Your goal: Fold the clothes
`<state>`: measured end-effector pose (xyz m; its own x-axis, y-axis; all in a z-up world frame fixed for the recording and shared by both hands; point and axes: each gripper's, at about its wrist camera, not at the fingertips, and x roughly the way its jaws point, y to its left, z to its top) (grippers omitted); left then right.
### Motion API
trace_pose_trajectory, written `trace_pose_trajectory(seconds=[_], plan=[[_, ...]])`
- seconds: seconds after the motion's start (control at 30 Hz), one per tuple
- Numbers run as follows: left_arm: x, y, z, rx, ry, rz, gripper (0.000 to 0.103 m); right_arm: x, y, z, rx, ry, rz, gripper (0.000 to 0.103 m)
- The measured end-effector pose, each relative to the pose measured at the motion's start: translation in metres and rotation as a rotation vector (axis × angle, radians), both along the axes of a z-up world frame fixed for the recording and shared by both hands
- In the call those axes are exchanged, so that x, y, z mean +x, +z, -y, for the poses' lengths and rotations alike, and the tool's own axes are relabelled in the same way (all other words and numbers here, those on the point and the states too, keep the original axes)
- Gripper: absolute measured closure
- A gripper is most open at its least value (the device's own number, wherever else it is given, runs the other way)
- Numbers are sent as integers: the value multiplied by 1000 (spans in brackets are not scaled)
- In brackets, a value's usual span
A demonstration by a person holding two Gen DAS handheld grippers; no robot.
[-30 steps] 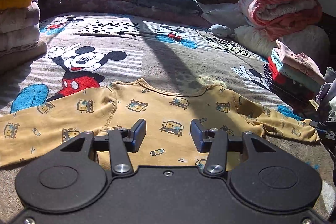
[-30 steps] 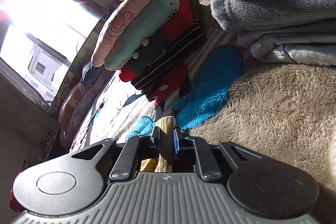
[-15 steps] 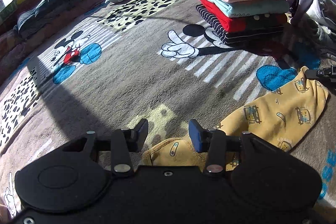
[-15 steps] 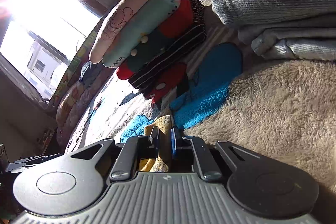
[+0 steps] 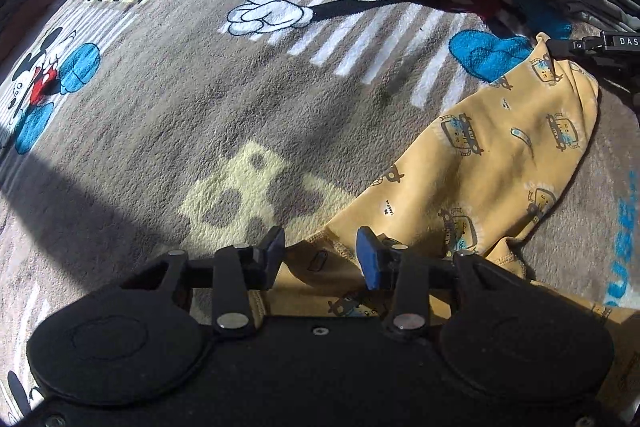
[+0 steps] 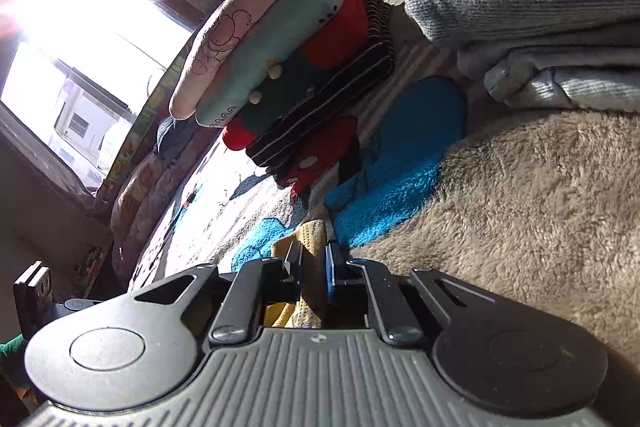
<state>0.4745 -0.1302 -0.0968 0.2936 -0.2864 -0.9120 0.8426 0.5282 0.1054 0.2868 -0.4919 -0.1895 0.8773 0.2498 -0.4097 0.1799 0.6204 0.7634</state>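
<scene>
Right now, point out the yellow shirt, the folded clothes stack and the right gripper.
yellow shirt [image 5: 500, 163], left wrist view, sleeve middle.
folded clothes stack [image 6: 280, 67], right wrist view, teal layer.
right gripper [image 6: 314, 267], right wrist view, between fingertips.

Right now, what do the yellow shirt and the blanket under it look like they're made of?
The yellow shirt looks like thin, matte cotton knit: it drapes in soft folds, with a stitched hem and printed cars. The blanket looks like plush fleece, probably synthetic: fuzzy, clumped pile that catches the sun.
</scene>
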Motion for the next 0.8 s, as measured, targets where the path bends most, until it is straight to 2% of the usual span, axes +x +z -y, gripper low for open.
trace_pose_trajectory(seconds=[0.07,0.1,0.17,0.2,0.3,0.37,0.4,0.43,0.5,0.57,0.6,0.7,0.8], plan=[[-1,-6,5,33,-20,3,65,0,0,0,-3,1,-1,93],[-1,-7,7,34,-21,4,70,0,0,-1,-4,0,-2,93],[-3,-6,9,22,-33,22,85,0,1,0,-5,1,-3,93],[-6,-5,10,22,-43,45,98,-1,2,0,-4,1,-3,94],[-16,2,5,-35,-60,131,100,-5,4,-2,0,-7,6,93],[-20,15,-9,-205,-9,183,100,-9,6,-2,2,-15,22,91],[-20,17,-15,-259,30,222,100,-12,8,-3,-2,-21,30,91],[-19,13,-16,-270,63,265,100,-14,9,-3,-4,-30,37,91],[-20,4,-14,-224,87,281,97,-17,10,-4,-4,-39,44,91],[-23,-4,-14,-175,109,295,89,-16,9,-4,3,-41,43,91],[-25,0,-21,-195,158,316,85,-16,10,-4,9,-38,45,91],[-34,15,-46,-269,296,359,85,-16,12,-2,15,-25,66,91],[-56,25,-57,-326,340,365,85,-17,16,-1,10,-8,81,91]])
